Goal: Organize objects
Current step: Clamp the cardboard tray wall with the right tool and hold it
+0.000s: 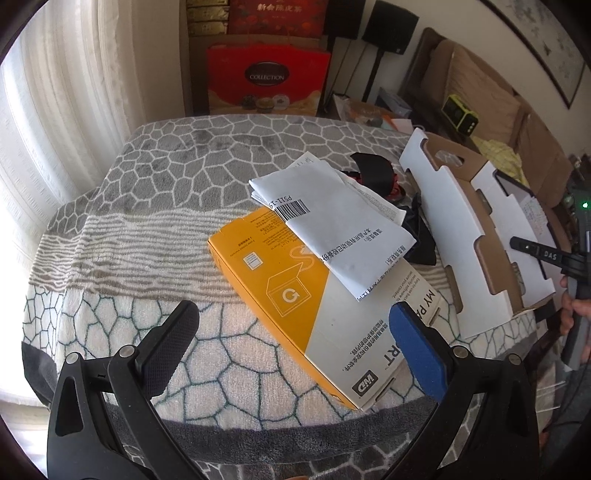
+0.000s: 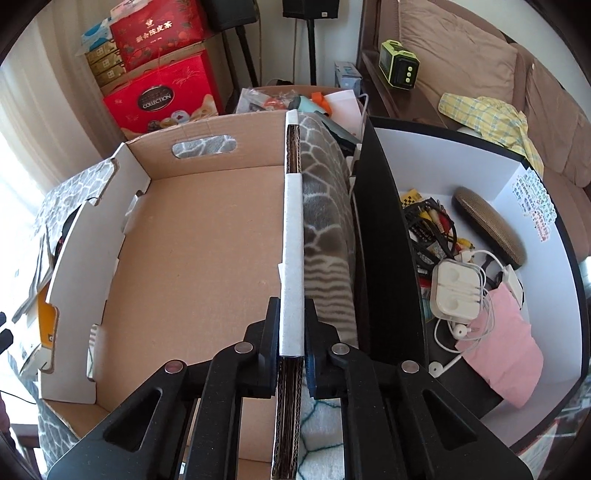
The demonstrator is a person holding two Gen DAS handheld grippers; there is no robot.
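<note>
Nothing packed yet: cardboard tray [image 2: 192, 258] bare inside, near wall pinched between pads of right gripper [image 2: 291, 332]. Still loose on blanket [image 1: 147, 206]: yellow-and-white box [image 1: 295, 295], folded leaflet [image 1: 340, 221] atop it. Left gripper [image 1: 295, 325] spread wide, hovering over box.

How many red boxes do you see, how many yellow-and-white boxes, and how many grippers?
Red boxes: 2
Yellow-and-white box: 1
Grippers: 2, the left gripper open, the right gripper clamped on the cardboard box wall
Total: 5
</note>
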